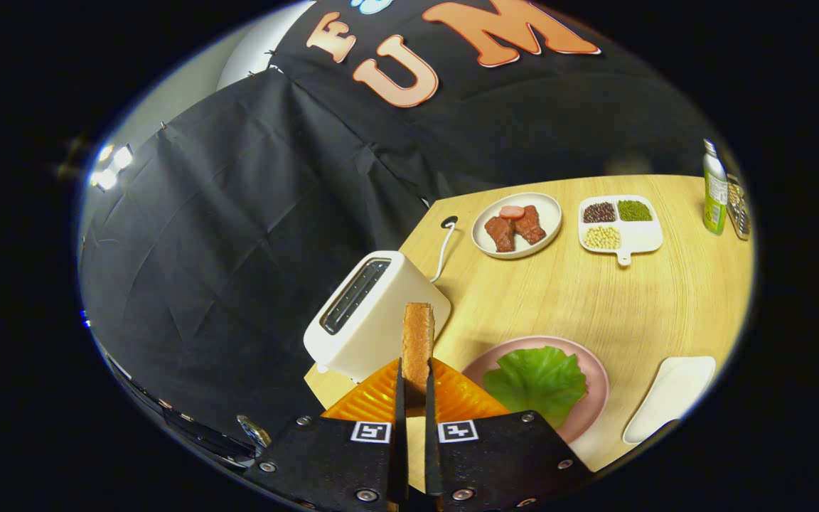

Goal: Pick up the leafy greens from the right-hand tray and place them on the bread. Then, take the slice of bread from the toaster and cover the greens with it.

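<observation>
My gripper [415,387] is shut on a slice of bread [418,345], held edge-on and upright between the two fingers. Just behind the slice stands the white toaster [374,313], its slots showing dark. To the right of the fingers a pink plate [591,377] carries a green leaf [537,380] that hides whatever lies under it. The slice hangs above the table, left of the pink plate.
A white plate [548,213] with pieces of meat and a white divided dish [648,238] of beans sit at the far side of the wooden table [594,299]. A green bottle [714,192] stands far right. An empty white tray [672,405] lies right of the pink plate.
</observation>
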A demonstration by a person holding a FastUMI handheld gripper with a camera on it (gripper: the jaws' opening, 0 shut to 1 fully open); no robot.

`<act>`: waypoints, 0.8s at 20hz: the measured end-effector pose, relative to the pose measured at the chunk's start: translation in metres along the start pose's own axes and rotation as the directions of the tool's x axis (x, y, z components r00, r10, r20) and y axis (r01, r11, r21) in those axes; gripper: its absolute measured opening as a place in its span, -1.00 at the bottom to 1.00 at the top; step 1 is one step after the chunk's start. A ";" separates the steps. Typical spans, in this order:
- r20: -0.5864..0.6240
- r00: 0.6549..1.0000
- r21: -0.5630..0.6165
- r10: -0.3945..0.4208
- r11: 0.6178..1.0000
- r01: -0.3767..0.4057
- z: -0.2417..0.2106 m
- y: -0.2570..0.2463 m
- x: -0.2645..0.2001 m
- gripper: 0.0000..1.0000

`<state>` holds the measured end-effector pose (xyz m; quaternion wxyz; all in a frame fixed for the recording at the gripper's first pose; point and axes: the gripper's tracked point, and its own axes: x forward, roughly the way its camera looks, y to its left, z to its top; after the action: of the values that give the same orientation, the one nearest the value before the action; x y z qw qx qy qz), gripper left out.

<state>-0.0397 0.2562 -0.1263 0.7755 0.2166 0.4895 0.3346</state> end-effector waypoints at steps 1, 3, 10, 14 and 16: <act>-0.011 1.000 0.014 -0.001 1.000 0.001 -0.007 -0.005 0.001 -0.80; -0.015 1.000 0.052 -0.007 0.999 0.007 -0.015 -0.018 0.001 -0.80; -0.068 0.998 0.142 -0.016 0.990 0.025 -0.045 -0.057 0.007 -0.80; -0.080 0.995 0.181 -0.052 0.981 0.066 -0.052 -0.082 0.011 -0.80; -0.078 0.993 0.201 -0.087 0.974 0.102 -0.055 -0.096 0.010 -0.80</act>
<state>-0.0571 0.1981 -0.2197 0.7468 0.2602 0.5576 0.2523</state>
